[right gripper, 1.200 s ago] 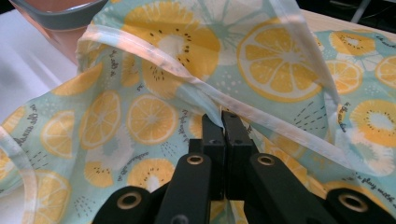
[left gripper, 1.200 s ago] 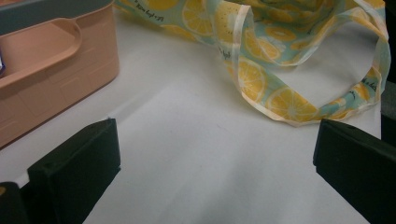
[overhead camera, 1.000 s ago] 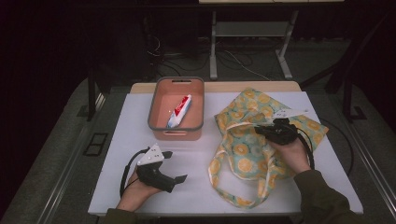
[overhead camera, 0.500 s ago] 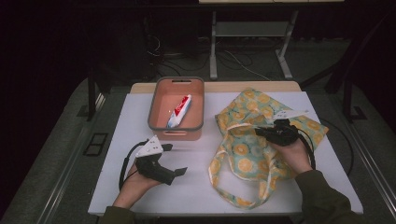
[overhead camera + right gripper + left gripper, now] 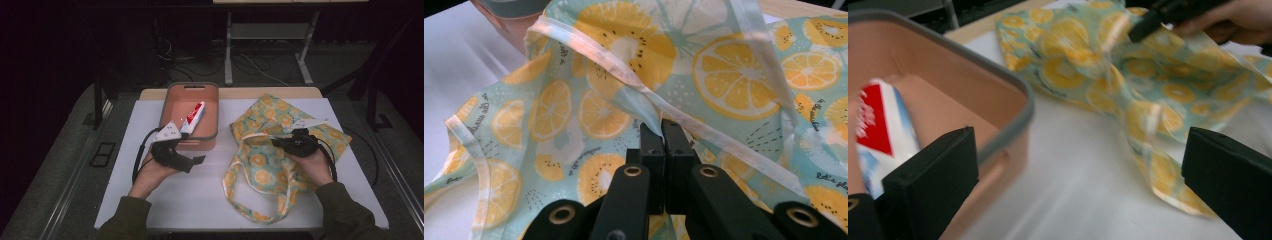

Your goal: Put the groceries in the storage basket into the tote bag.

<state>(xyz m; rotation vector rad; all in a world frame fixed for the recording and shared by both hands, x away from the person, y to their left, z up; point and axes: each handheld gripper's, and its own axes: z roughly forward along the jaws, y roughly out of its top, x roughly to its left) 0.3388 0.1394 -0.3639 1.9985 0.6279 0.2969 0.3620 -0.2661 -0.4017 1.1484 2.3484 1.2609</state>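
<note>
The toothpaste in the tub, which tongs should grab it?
Probably the left tongs: open, right beside the pink tub holding the toothpaste. The right tongs are shut on the lemon bag.

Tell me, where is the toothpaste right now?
The toothpaste tube lies inside the pink bin at the back left of the table in the high view, just beyond the open left gripper and left of the lemon-print bag.

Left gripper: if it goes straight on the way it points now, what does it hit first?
Probably the lemon-print tote bag, past bare table; the left gripper is open. The pink bin sits just off-line; depth unclear.
</note>
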